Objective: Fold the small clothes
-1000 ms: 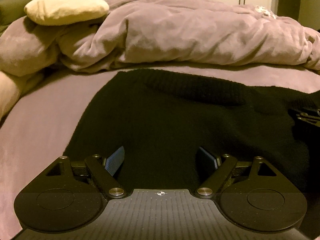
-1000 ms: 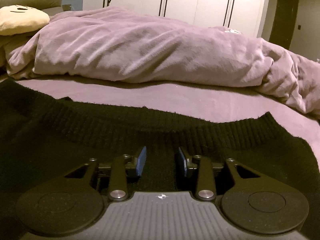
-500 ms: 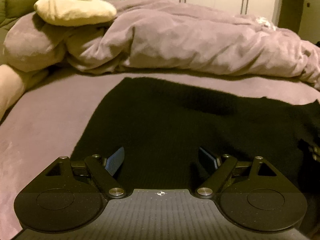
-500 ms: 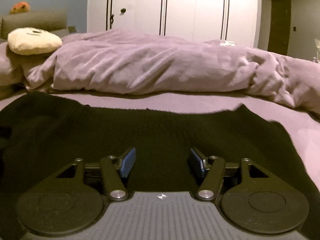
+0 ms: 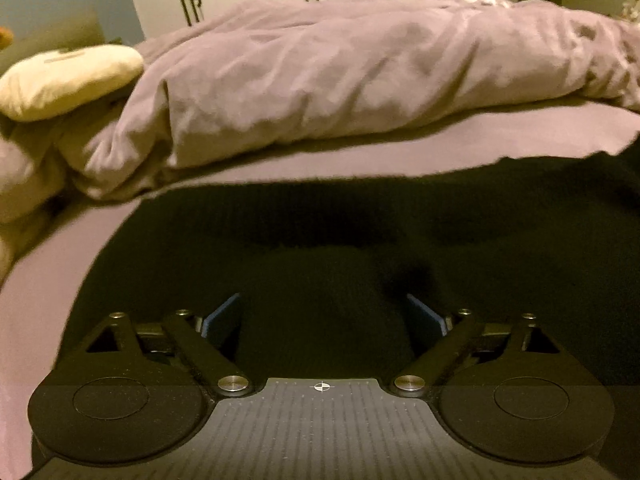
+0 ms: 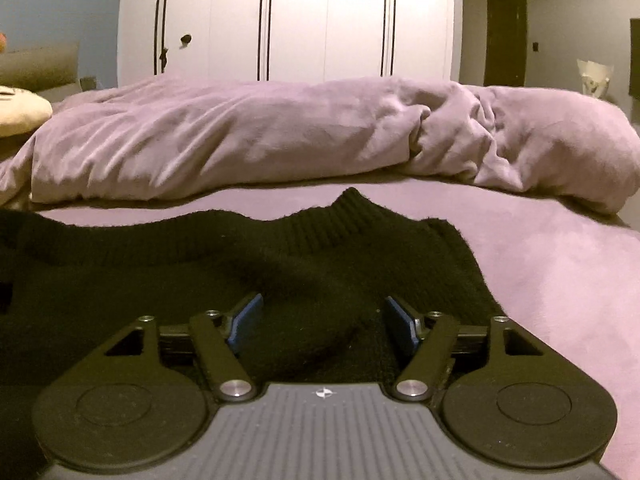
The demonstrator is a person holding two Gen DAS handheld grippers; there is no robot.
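Lying flat on the bed, the black knitted sweater could bunch if the left tongs and right tongs, both just opened wide and holding nothing, pinch only the top layer.

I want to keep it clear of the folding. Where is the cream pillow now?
The cream pillow sits at the left edge of both views, on the bunched purple duvet, well behind the black sweater.

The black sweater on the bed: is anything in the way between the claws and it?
No, nothing visible blocks either one. The left claw hangs open right over the black sweater, and so does the right claw, whose jaws have just been opening. Only knit shows between the pads. The rumpled blanket lies farther back on the bed.
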